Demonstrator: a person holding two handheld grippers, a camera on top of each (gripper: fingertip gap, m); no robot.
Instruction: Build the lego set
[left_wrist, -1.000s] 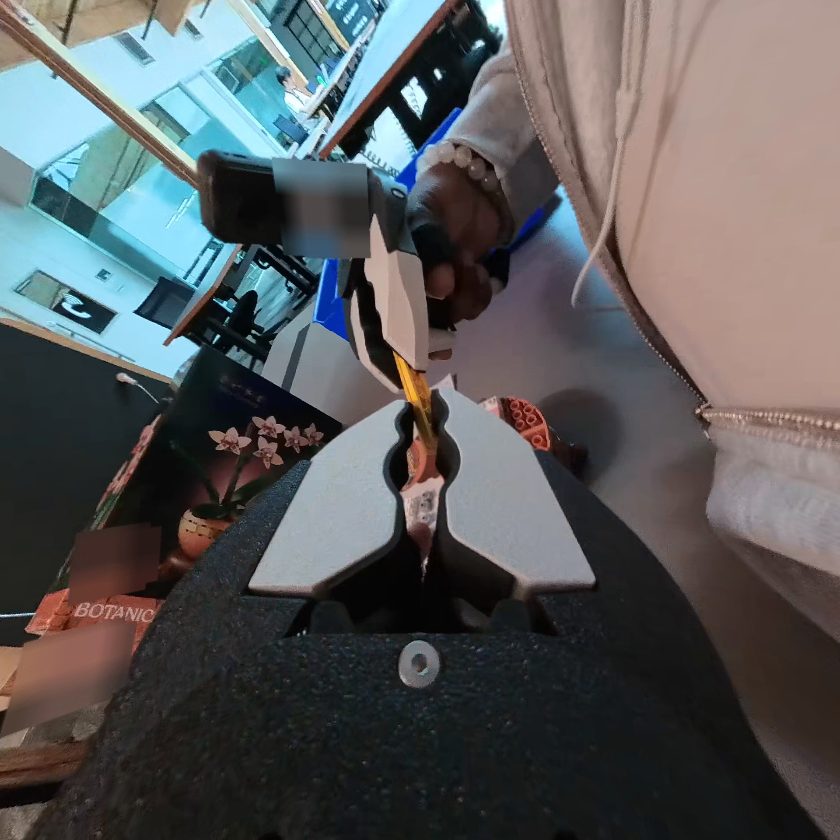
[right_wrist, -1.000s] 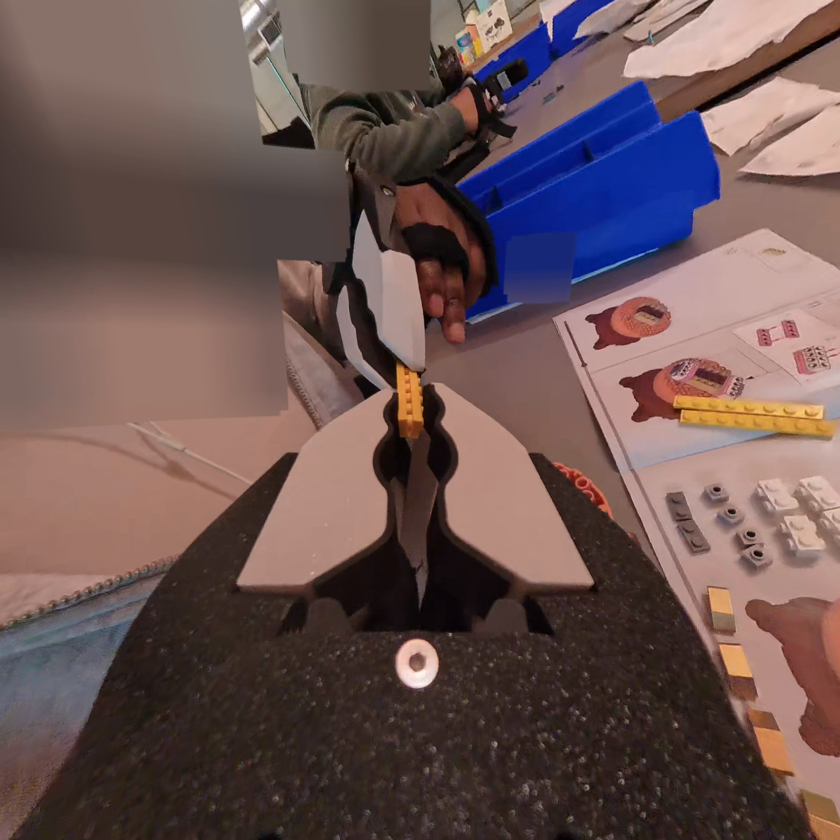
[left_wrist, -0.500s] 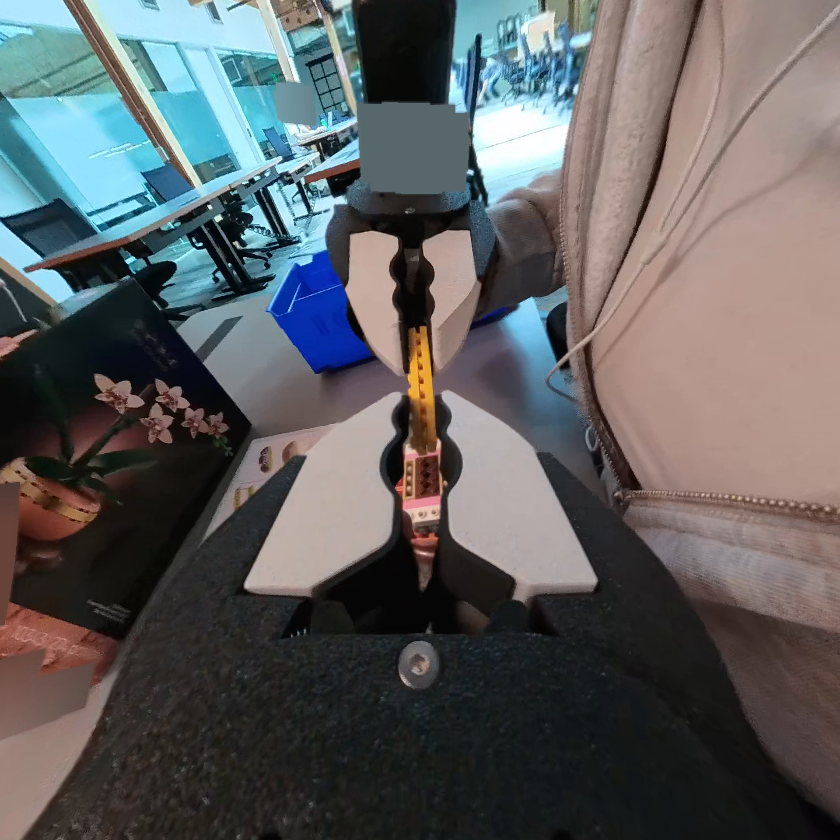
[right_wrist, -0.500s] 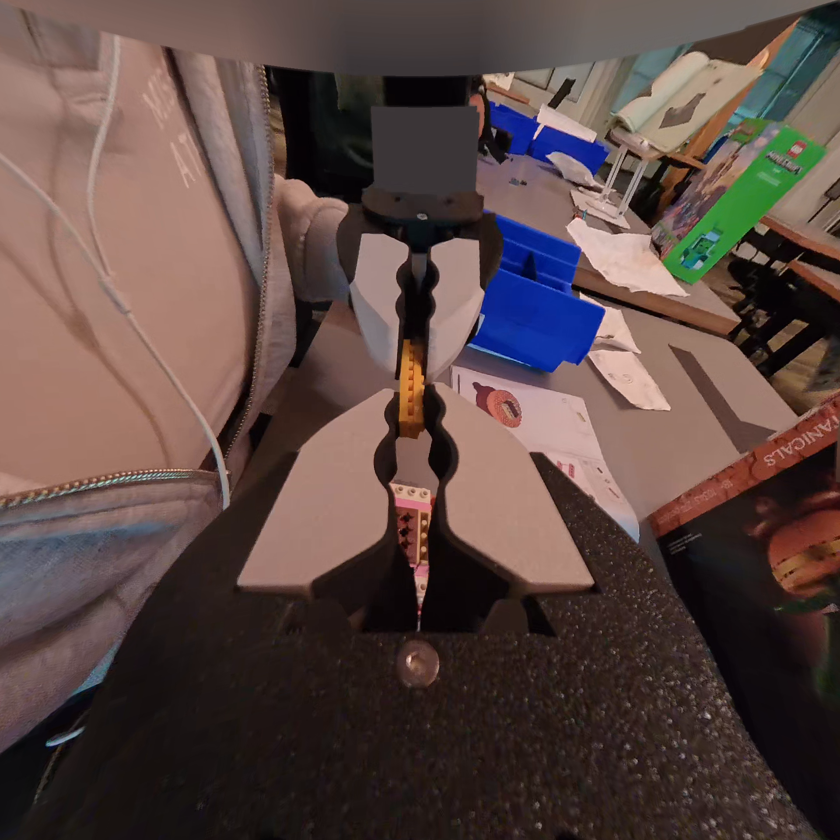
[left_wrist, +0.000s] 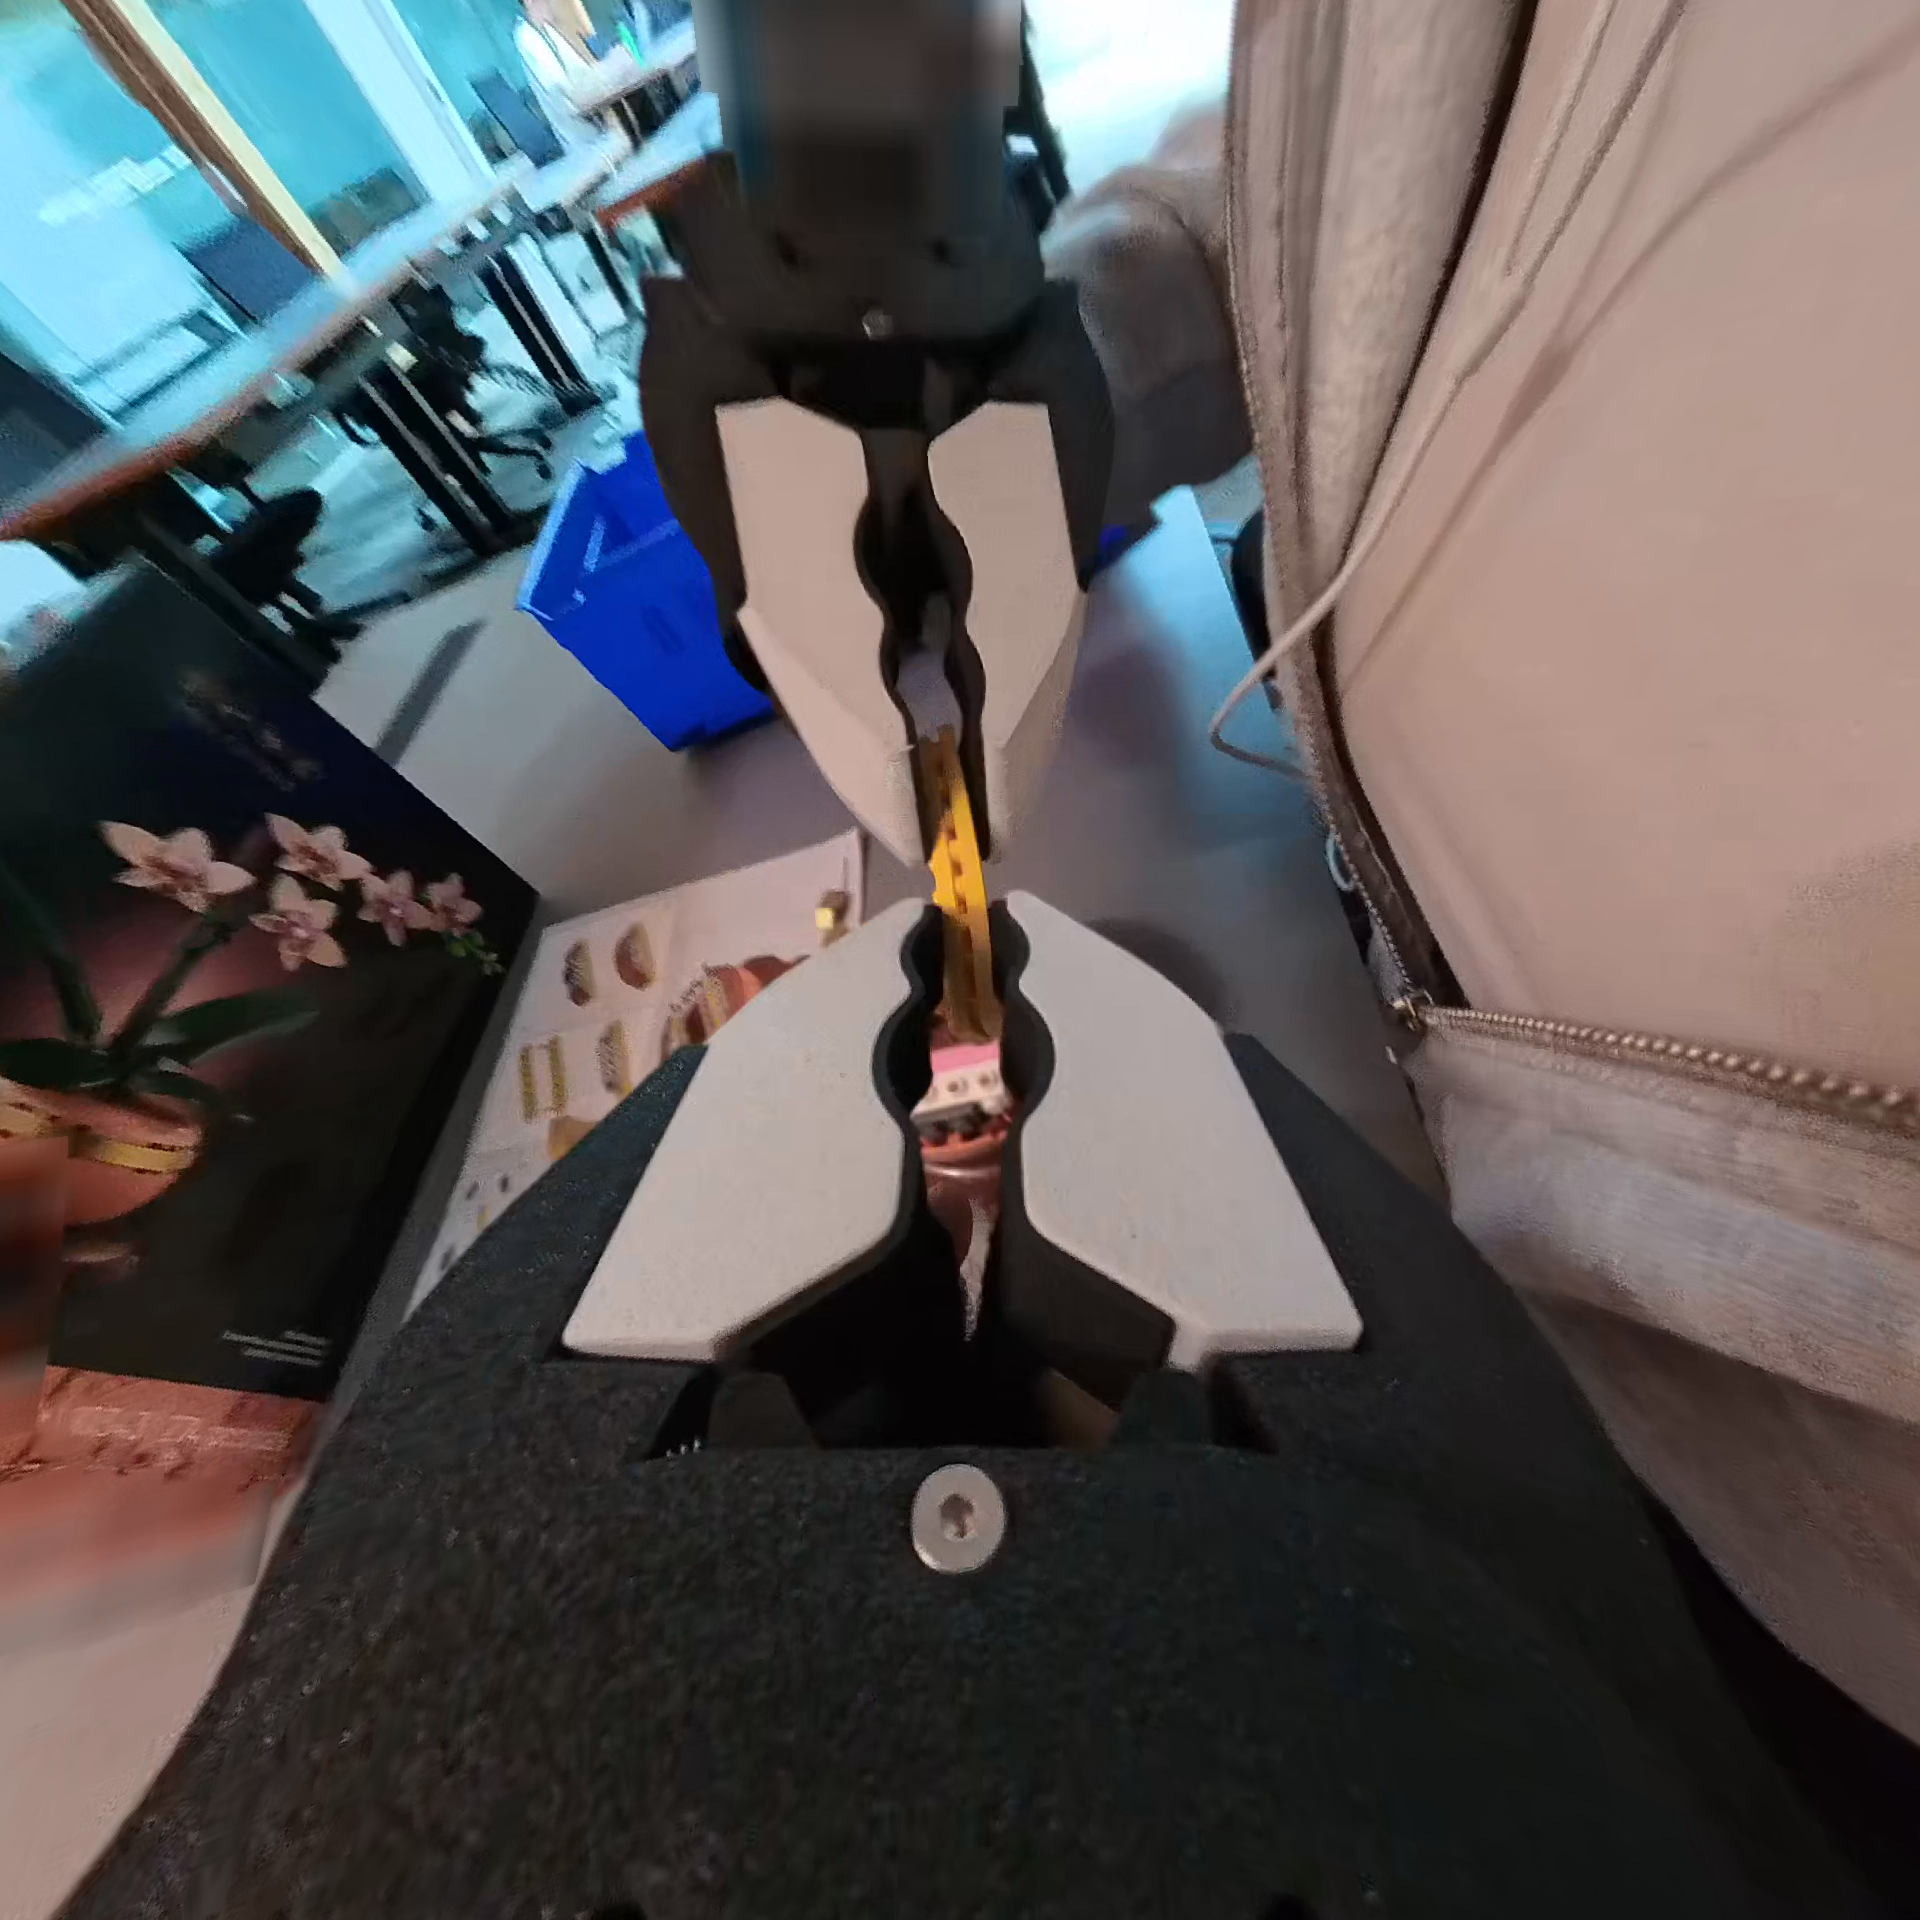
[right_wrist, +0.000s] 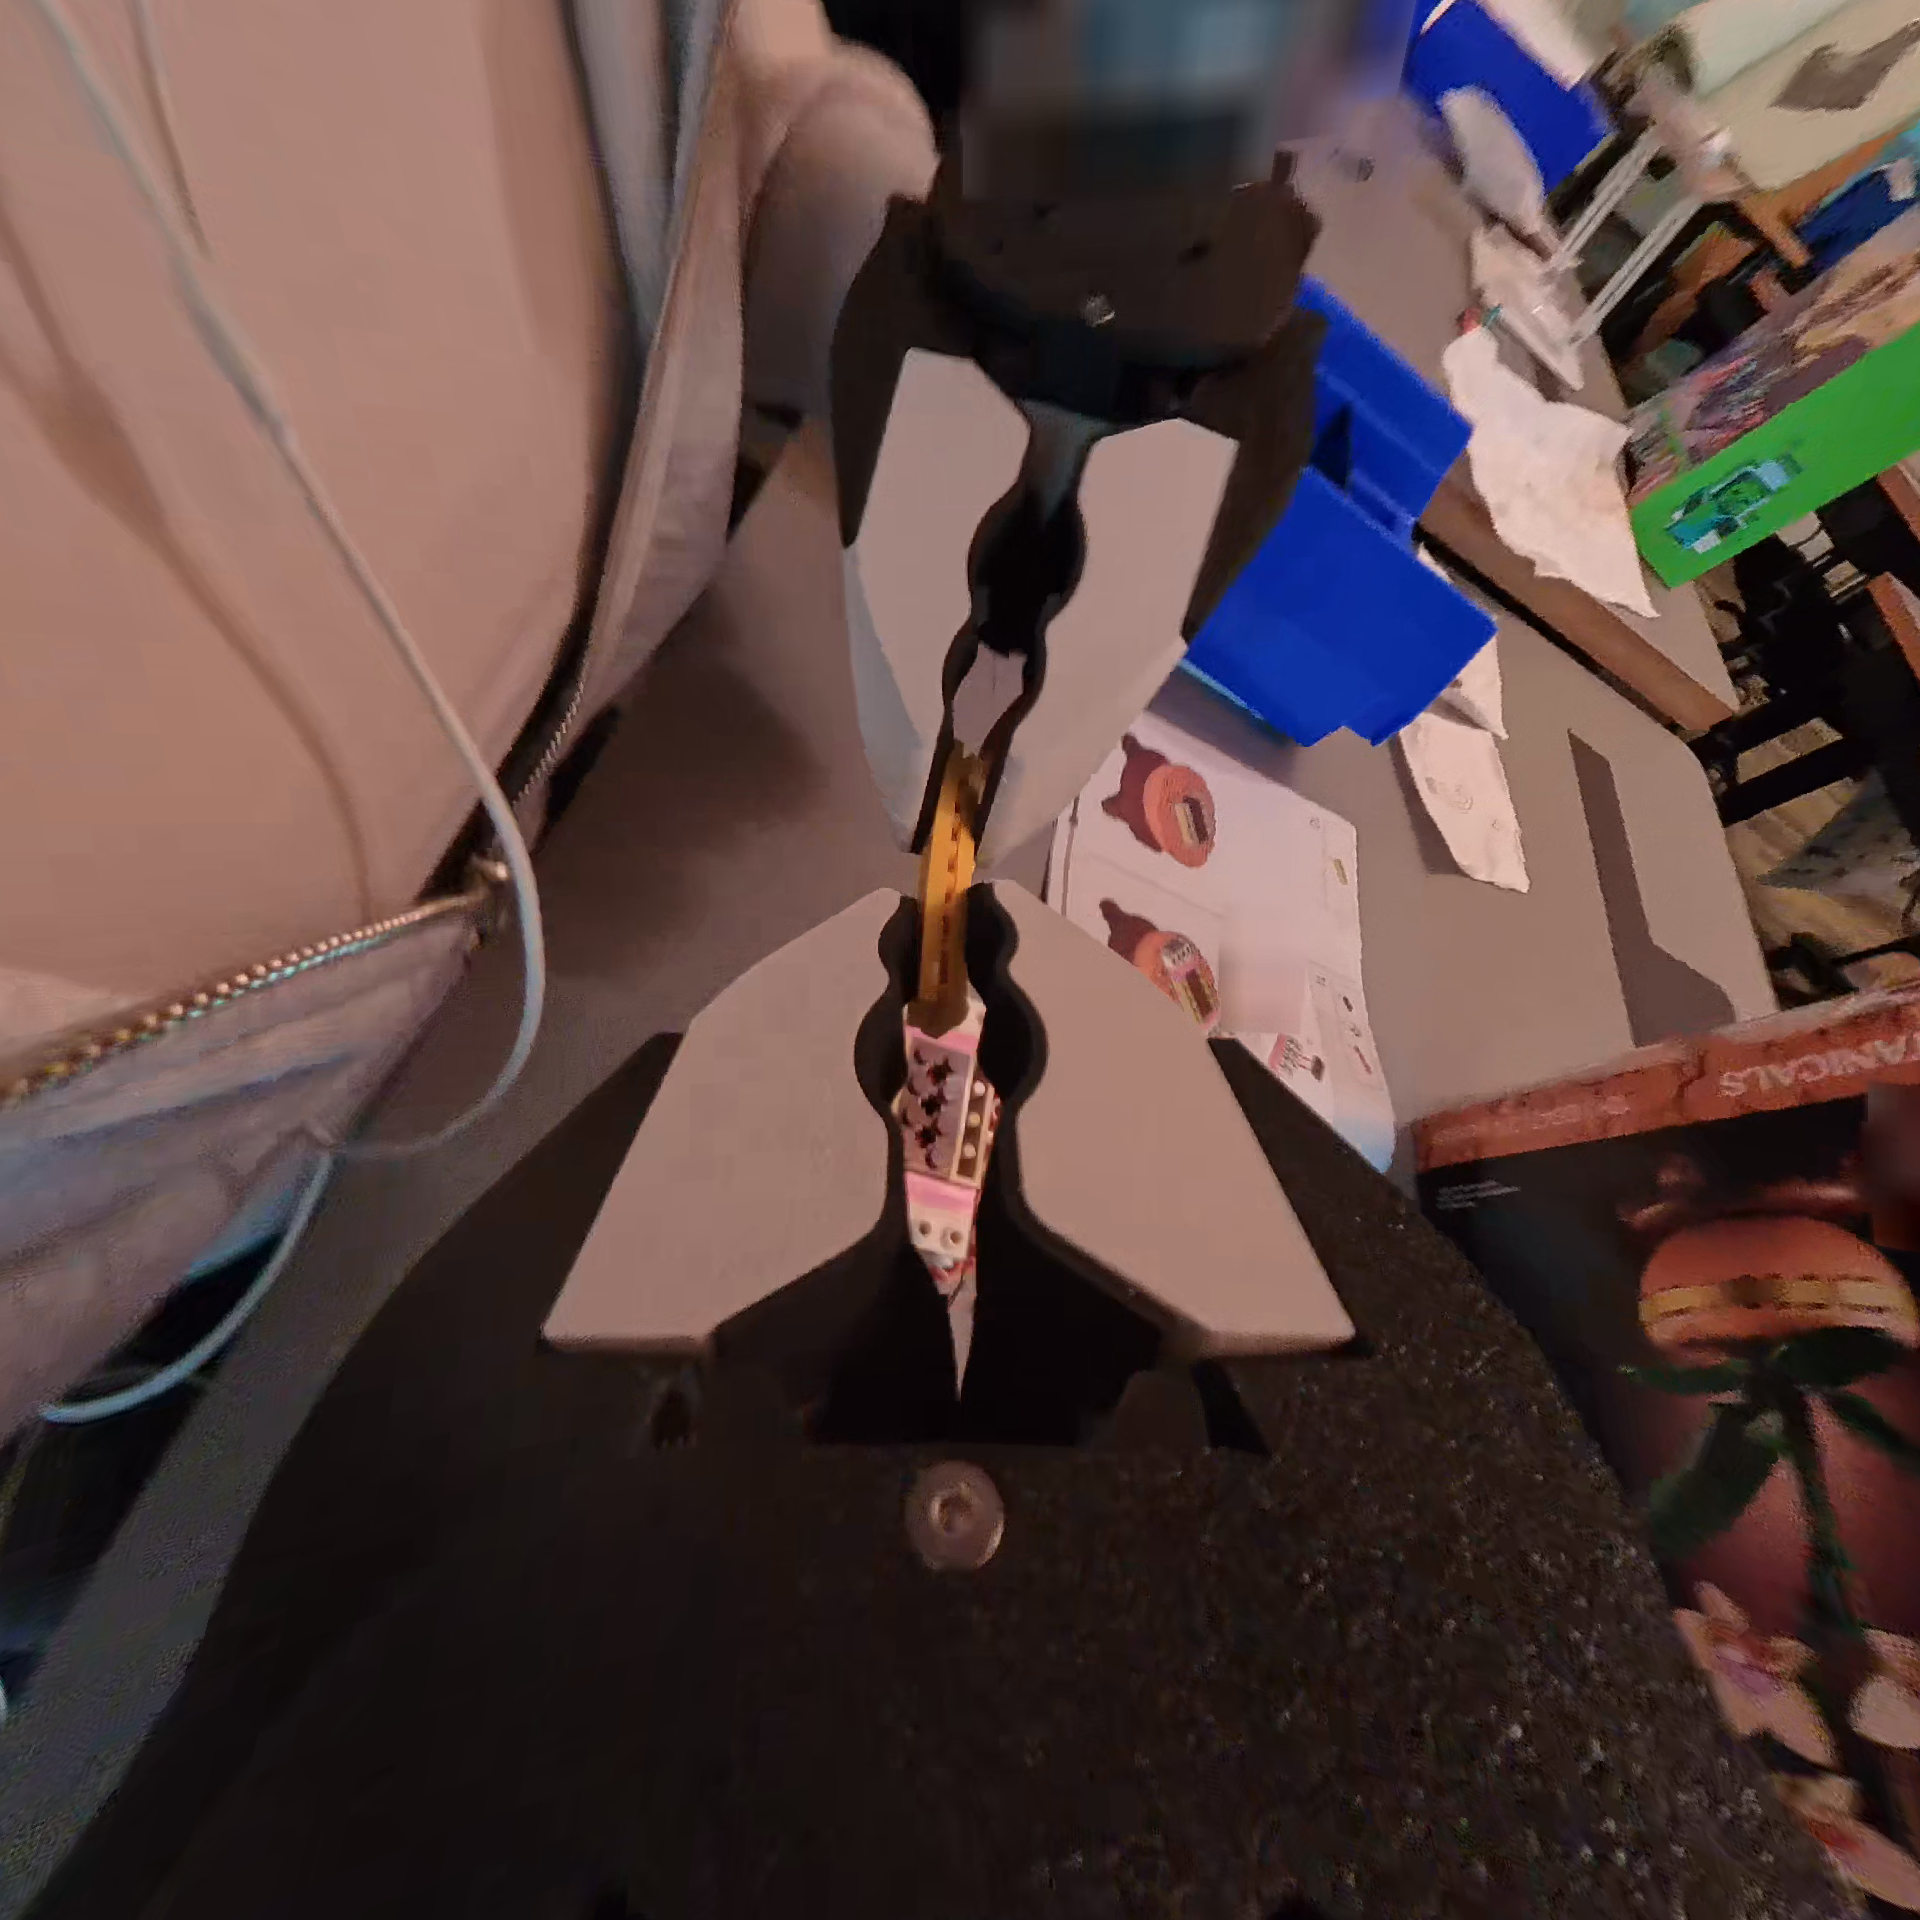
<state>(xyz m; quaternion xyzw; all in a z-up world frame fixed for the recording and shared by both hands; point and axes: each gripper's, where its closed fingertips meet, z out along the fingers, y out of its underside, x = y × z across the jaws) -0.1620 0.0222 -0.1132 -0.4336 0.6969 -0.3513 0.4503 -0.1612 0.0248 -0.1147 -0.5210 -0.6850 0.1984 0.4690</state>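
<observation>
Lego yellow studded plate strip (left_wrist: 958, 873) spans both grippers, in air above grey table (left_wrist: 582, 748). Left gripper (left_wrist: 966, 914) clamped on strip and pink-white brick assembly (left_wrist: 966, 1086); right gripper (right_wrist: 951, 894) clamped on strip. Press straight (strip visibly bowing), keep studs aligned, avoid twisting.

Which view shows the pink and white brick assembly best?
The right wrist view: the pink and white brick assembly shows its long studded face between the right gripper. The left wrist view shows only a small end beneath the yellow plate.
</observation>
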